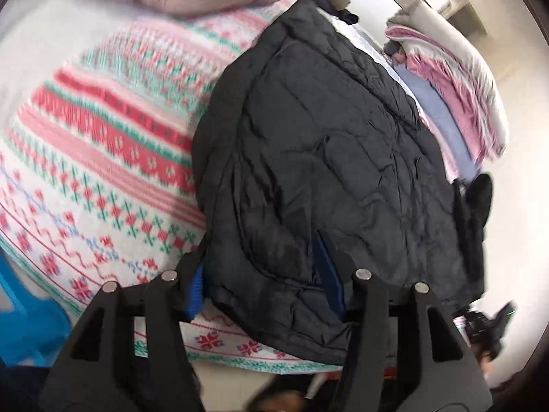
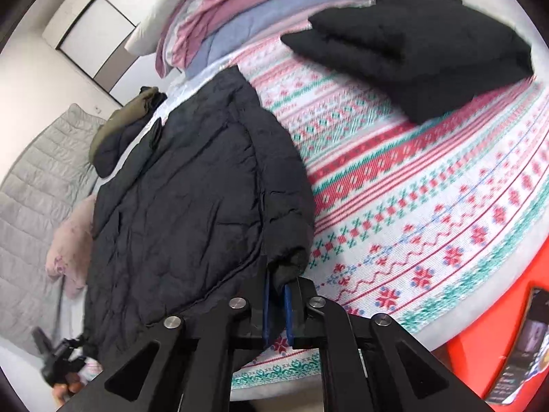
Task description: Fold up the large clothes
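We see the jacket (image 1: 319, 171) lying on the patterned blanket (image 1: 103, 144). Our left gripper (image 1: 264, 285) is spread wide around its hem; our right gripper (image 2: 278, 309) pinches its cuff (image 2: 290, 261), near the blanket's edge.

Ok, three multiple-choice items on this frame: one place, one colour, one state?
1. The folded dark garment lies: A on the bedspread; B on the floor; C on the pillows.
2. The spread-out jacket is: A grey; B black; C red.
3. The left gripper has its fingers: A pressed together; B out of view; C wide apart.
Answers: A, it rests on the patterned cover; B, its quilted shell is black; C, the jacket's hem shows between them.
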Demonstrator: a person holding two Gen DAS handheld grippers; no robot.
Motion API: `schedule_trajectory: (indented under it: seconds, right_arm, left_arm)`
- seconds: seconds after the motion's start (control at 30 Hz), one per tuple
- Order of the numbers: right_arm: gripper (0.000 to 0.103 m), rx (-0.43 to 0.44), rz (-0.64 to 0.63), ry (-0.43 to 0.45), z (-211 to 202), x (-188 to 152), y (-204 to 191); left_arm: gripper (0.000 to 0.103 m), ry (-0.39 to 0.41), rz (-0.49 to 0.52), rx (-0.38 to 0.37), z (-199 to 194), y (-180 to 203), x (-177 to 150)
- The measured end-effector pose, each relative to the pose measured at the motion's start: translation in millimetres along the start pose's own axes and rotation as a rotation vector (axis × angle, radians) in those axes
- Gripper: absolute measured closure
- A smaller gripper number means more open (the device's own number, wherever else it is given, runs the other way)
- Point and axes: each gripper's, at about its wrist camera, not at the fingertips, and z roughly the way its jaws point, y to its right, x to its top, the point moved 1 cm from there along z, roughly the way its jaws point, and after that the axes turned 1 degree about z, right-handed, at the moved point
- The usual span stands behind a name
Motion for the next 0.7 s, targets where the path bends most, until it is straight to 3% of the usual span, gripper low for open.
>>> schedule_trajectory:
  seconds: [0.1,0.13,0.17,0.2,0.23,0.27,0.4,0.57,0.7]
  right_arm:
    - [0.062,0.040,0.062,-0.058,13.4,-1.1,8.7]
    - [0.061,0.026,0.067,-0.076,18.5,-1.5,9.7]
    - [0.061,0.003,0.067,-0.089,23.1,-2.3,9.3]
    - [0.063,-0.014,0.060,-0.086,25.8,-3.1,7.6]
    - [0.068,-0.022,0.048,-0.072,25.7,-3.0,4.7]
    - [0.095,-0.027,0.032,-0.053,23.4,-2.5,0.9]
    - [0.098,-0.020,0.015,0.021,7.0,-0.6,-4.3]
    - [0.101,-0.065,0.006,0.122,-23.9,-4.1,-3.2]
    - [0.102,-0.006,0.052,0.192,-64.6,-22.5,3.3]
  left_arm:
    - [0.047,-0.010,-0.001,-0.018,3.4,2.1,-5.6]
    - [0.049,-0.002,0.018,-0.008,2.7,5.7,-7.1]
    - [0.062,0.004,0.033,-0.003,2.1,8.9,-8.1]
    - [0.078,0.009,0.050,0.008,1.8,12.6,-9.7]
    - [0.080,0.018,0.070,0.024,1.8,16.9,-10.7]
    - [0.085,0.024,0.080,0.030,2.9,19.3,-9.9]
    - [0.088,0.045,0.106,0.049,2.7,28.6,-8.6]
    - [0.090,0.072,0.138,0.002,-13.8,33.6,-10.7]
    - [0.091,0.099,0.182,-0.002,-36.5,41.5,-22.1]
